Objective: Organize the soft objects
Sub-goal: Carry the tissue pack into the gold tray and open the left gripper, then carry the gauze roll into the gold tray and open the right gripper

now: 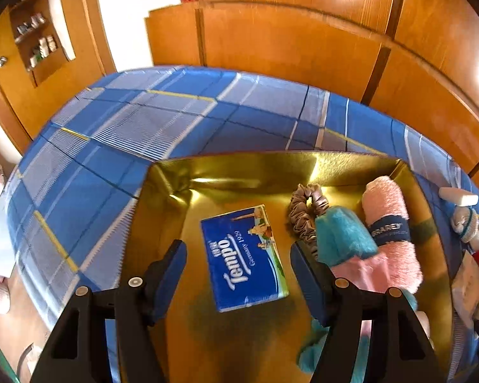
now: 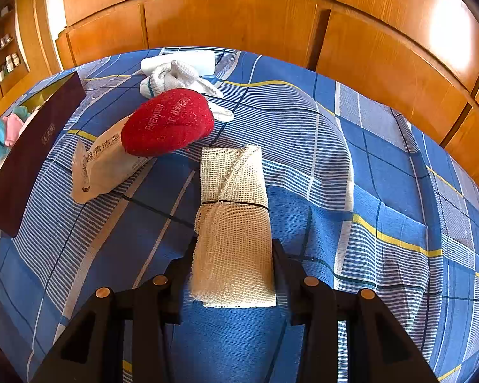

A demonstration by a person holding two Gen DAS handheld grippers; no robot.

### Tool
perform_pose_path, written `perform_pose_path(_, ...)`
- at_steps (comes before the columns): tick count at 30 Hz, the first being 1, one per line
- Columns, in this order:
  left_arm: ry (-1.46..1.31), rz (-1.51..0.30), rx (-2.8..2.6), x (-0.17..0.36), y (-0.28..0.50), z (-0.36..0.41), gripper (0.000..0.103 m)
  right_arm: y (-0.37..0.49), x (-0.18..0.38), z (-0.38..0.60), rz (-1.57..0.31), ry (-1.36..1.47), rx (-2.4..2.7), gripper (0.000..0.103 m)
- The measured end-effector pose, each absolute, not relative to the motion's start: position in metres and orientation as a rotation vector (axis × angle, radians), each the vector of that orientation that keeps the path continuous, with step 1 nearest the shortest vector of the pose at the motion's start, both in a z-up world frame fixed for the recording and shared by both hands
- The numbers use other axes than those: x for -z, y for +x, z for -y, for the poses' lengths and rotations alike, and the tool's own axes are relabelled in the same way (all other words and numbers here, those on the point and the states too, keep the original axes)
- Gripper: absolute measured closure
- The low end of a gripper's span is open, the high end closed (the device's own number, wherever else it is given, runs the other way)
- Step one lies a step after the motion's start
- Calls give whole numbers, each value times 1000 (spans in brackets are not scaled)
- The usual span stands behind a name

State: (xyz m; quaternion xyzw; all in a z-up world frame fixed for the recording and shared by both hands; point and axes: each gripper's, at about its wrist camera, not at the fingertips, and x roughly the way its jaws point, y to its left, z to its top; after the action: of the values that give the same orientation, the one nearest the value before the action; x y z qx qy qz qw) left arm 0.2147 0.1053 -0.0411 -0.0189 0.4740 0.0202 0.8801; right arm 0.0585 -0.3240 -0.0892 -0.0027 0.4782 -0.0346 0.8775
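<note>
1. Wooden wardrobe panels fill the background, and a blue plaid bed carries everything.
2. Done so far, I'd say: gold box at centre holds the tissue pack, scrunchie, teal towel and pink towel.
3. Left gripper hangs over it, jaws wide, holding nothing.
4. Right gripper is clamped on the mesh cloth roll, lower centre.
5. Left to go: red cloth, white socks, wipes packet, upper left.
</note>
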Motion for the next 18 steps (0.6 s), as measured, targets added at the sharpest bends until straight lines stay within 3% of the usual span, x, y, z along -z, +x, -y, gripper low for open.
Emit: perform_pose_path(18,-54,-830,-17,0,96,-80,35,57,89,320,-992,-43,82,62)
